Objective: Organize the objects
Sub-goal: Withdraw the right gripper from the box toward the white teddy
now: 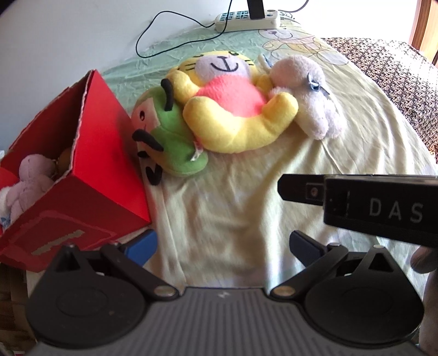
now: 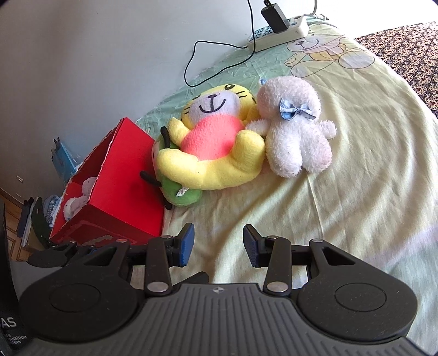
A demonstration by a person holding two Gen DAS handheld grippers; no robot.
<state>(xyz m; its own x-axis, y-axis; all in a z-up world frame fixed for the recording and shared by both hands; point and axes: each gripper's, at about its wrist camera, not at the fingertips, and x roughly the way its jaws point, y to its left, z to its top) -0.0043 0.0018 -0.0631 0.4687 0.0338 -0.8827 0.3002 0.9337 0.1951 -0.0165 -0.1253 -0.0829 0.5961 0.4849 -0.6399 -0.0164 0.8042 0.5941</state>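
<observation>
A yellow tiger plush point(image 1: 232, 106) point(image 2: 216, 148) with a pink belly lies on the bed. It rests partly on a green plush point(image 1: 169, 137) point(image 2: 178, 191) that leans against a red box point(image 1: 82, 169) point(image 2: 117, 186). A white plush point(image 1: 309, 98) point(image 2: 295, 128) with a blue bow lies to the tiger's right. The box holds a pale pink plush point(image 1: 27, 180) and other soft toys. My left gripper point(image 1: 221, 246) is open and empty, low over the sheet beside the box. My right gripper point(image 2: 217, 243) is open and empty, in front of the toys.
A white power strip point(image 1: 246, 17) point(image 2: 276, 31) with a black adapter and cable lies at the bed's far edge by the wall. A dark patterned blanket point(image 1: 397, 79) point(image 2: 405, 52) is at the right. The right gripper's body point(image 1: 377, 205) crosses the left wrist view. Clutter sits on the floor at the left point(image 2: 41, 216).
</observation>
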